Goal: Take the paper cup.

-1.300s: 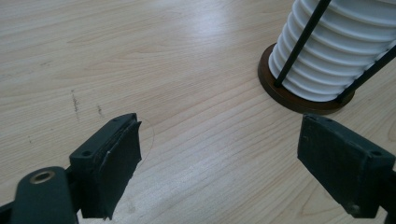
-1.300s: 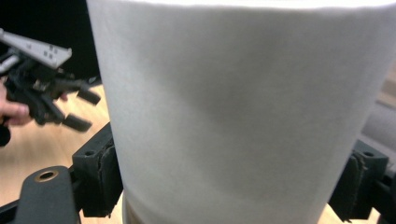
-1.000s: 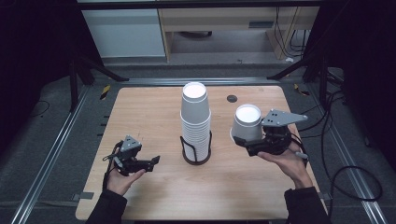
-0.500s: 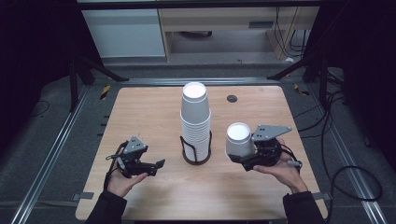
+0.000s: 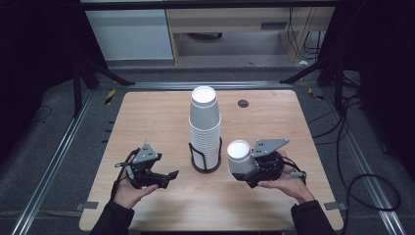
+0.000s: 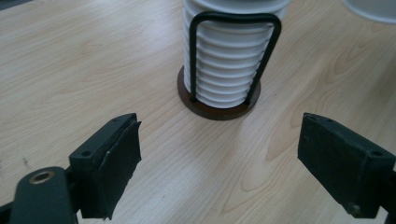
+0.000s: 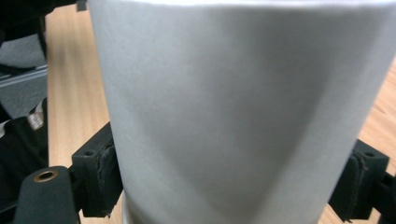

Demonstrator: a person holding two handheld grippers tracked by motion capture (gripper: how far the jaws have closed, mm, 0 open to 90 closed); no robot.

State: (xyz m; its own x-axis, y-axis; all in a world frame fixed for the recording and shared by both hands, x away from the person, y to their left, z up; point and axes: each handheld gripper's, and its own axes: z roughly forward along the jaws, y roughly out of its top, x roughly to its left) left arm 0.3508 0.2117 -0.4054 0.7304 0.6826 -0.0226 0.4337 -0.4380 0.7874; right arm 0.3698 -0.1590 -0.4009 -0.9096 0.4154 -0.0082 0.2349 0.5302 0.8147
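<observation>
Right gripper [image 5: 249, 177] fingers clamp a cup [image 5: 240, 157] lower right of the stack [image 5: 205, 128]; left gripper [image 5: 164, 177] fingers wide open, lower left.

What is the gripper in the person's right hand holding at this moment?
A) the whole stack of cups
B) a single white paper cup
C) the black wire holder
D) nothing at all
B: the right gripper has its fingers closed on either side of a single white cup, apart from the cup stack.
</observation>
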